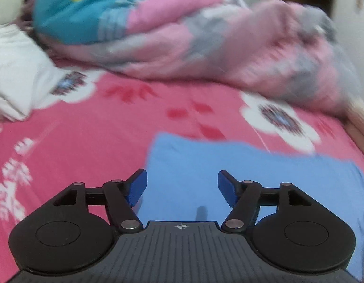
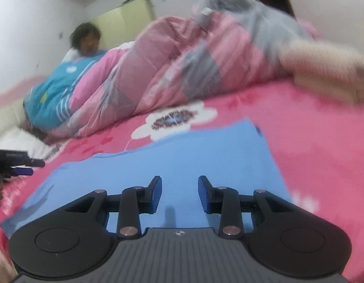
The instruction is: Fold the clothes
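A light blue garment (image 1: 229, 162) lies flat on the pink bed sheet (image 1: 87, 129), folded into a rough rectangle with straight edges. My left gripper (image 1: 182, 176) hovers over its near left part, open wide, with nothing between the blue pads. In the right wrist view the same blue garment (image 2: 182, 146) spreads out below my right gripper (image 2: 180, 181), whose fingers stand apart with only cloth seen beneath them. The left gripper (image 2: 21, 165) shows at the left edge of that view, beyond the garment's left corner.
A bunched pink and grey quilt (image 1: 217, 42) fills the far side of the bed. A person in a teal top (image 2: 54, 94) lies under it. A white pillow (image 1: 14, 70) is at far left, a wooden bed edge (image 1: 361, 118) at right, and a beige cloth (image 2: 328, 70) at far right.
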`<state>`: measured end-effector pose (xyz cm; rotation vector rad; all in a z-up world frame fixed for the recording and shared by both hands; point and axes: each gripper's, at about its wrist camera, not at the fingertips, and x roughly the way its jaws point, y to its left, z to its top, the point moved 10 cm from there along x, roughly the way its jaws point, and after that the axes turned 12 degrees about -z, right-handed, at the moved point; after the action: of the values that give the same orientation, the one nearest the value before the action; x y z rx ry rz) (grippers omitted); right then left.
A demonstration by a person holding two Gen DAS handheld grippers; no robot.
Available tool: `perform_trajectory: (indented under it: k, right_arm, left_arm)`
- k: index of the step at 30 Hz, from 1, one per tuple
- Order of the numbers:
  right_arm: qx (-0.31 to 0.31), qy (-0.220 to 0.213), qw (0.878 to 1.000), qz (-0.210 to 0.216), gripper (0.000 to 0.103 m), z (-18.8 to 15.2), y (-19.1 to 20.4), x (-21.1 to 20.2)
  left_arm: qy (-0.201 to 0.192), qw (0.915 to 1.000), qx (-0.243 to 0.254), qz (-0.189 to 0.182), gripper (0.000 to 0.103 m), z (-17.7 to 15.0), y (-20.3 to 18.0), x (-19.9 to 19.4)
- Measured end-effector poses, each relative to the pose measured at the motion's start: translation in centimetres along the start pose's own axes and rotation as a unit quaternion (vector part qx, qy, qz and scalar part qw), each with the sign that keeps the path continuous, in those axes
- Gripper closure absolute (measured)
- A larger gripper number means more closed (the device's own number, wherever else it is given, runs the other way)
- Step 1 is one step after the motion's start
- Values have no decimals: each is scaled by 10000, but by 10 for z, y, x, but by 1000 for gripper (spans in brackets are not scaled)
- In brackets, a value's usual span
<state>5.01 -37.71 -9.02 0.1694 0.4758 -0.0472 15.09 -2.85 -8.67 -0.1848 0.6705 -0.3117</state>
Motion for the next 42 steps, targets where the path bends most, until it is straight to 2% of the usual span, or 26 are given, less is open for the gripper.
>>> perform_trajectory:
  k: [3, 6, 7, 9, 11, 13, 15, 17, 19, 21, 22, 23, 24, 27, 29, 31, 33, 34, 35, 36, 38, 40, 42]
  right_arm:
    - [-188, 74, 9998, -68, 67, 25, -2, 19]
    - [374, 690, 9963, -351, 68, 25, -46, 61]
    - [574, 906, 9932, -450, 71, 25, -61, 74]
    - [1082, 1204, 9840, -742, 88, 24, -94, 87]
    - [1205, 995, 9866, -461, 85, 38, -87, 74]
    - [817, 768, 9936, -137, 80, 51, -57, 63]
    - [511, 845, 9951, 66, 80, 54, -29, 72]
    - [583, 1167, 9914, 91, 80, 50, -19, 100]
    - [939, 1468, 9842, -300, 80, 45, -39, 136]
    - [1635, 1426, 9719, -911, 81, 48, -82, 151]
    - [2078, 1346, 9623, -1123, 80, 51, -104, 150]
    - [2477, 1273, 9538, -1122, 80, 53, -117, 139]
    - [2673, 1211, 9517, -903, 80, 57, -120, 123]
    - [2538, 1303, 9583, -160, 77, 51, -92, 78]
    - [2300, 1552, 9607, 103, 72, 32, -72, 57]
    - [2284, 1795, 9569, -10, 72, 6, -77, 51]
    - [2573, 1815, 9482, -427, 80, -8, -108, 51]
    - [3035, 1711, 9360, -496, 84, -11, -130, 47]
    - [3550, 1638, 9177, -705, 82, -14, -151, 39]
    - [3779, 1528, 9094, -826, 81, -14, -164, 28]
    - [3738, 1318, 9162, -595, 81, -7, -156, 7]
    - [3616, 1226, 9241, -151, 80, -1, -132, -12]
    - [3481, 1321, 9272, 401, 77, 1, -101, -15]
  left_arm:
    - [183, 9993, 211, -254, 36, -24, -14, 5]
    - [217, 9991, 265, -237, 36, -42, -11, 11]
    - [196, 9991, 235, -284, 36, -45, -10, 11]
    - [52, 9989, 238, -407, 34, -47, -8, 10]
    - [-10, 9984, 251, -509, 33, -49, -7, 8]
    - [-71, 9978, 216, -623, 31, -50, -7, 7]
    - [-129, 9972, 175, -721, 28, -51, -6, 6]
    - [-144, 9966, 227, -777, 28, -52, -7, 6]
    - [-175, 9958, 249, -861, 28, -53, -6, 4]
    - [-208, 9946, 154, -1004, 28, -52, -2, 3]
    - [-224, 9940, 80, -1072, 28, -52, -1, 3]
    - [-241, 9932, 5, -1139, 28, -51, 1, 3]
    - [-257, 9923, -69, -1206, 28, -51, 3, 3]
    - [-257, 9914, -103, -1279, 22, -50, 3, 3]
    - [-247, 9911, -88, -1301, 19, -50, 3, 3]
    - [-237, 9909, -73, -1324, 19, -50, 2, 3]
    - [-227, 9906, -58, -1347, 19, -50, 1, 3]
    - [-222, 9905, -50, -1358, 19, -50, 1, 3]
    - [-217, 9903, -43, -1369, 19, -50, 1, 3]
    - [-213, 9904, -36, -1365, 19, -49, 0, 2]
    - [-210, 9914, -29, -1289, 19, -47, 0, -3]
    - [-236, 9919, -24, -1252, 19, -45, -3, -9]
    - [-259, 9915, -6, -1279, 19, -44, -8, -16]
